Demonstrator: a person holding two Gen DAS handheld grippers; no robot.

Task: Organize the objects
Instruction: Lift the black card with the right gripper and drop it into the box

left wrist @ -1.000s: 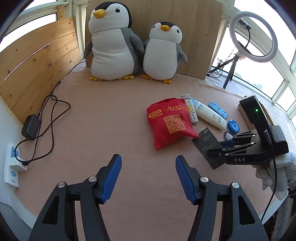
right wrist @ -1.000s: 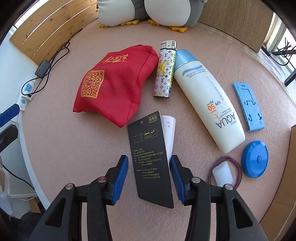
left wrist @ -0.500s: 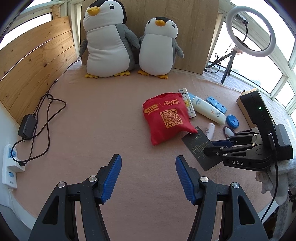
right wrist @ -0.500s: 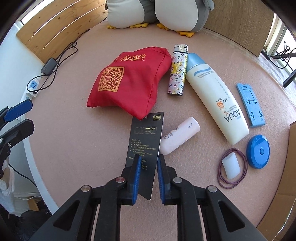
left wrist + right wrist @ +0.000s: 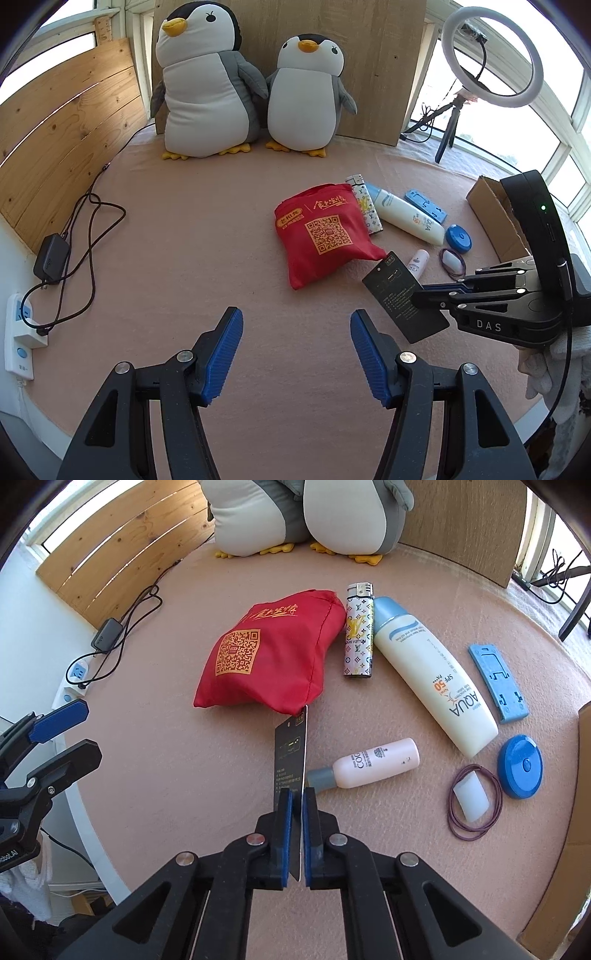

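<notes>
**Ana:** While the view sits over the desk (image 5: 184,240), which containers are there and what is in them?

**Ben:** A red drawstring pouch (image 5: 273,657) lies near the middle, bulging; its contents cannot be seen. A cardboard box (image 5: 495,214) stands at the right edge, open, its inside hidden.

**Ana:** Where is the black card?

**Ben:** The black card (image 5: 290,753) is pinched edge-on in the right tool (image 5: 297,808), whose blue pads have just closed on its lower end. The card is lifted off the desk, its top corner close to the pouch's lower edge.

**Ana:** And the other tool?

**Ben:** The left tool (image 5: 295,354) hangs over bare desk, its pads spread apart with nothing between them.

**Ana:** What else lies around?

**Ben:** A patterned lighter (image 5: 357,635) lies just beside the pouch, then a white sunscreen bottle (image 5: 432,679), a flat blue plastic piece (image 5: 496,683) and a round blue disc (image 5: 520,766). A small pink bottle (image 5: 373,764) lies just right of the card. A purple hair band (image 5: 474,801) rings a small white block (image 5: 469,799). Two plush penguins (image 5: 251,92) sit at the back against a board, and a ring light (image 5: 493,55) stands far right. A power strip (image 5: 18,332) and cable lie at the left edge.
</notes>
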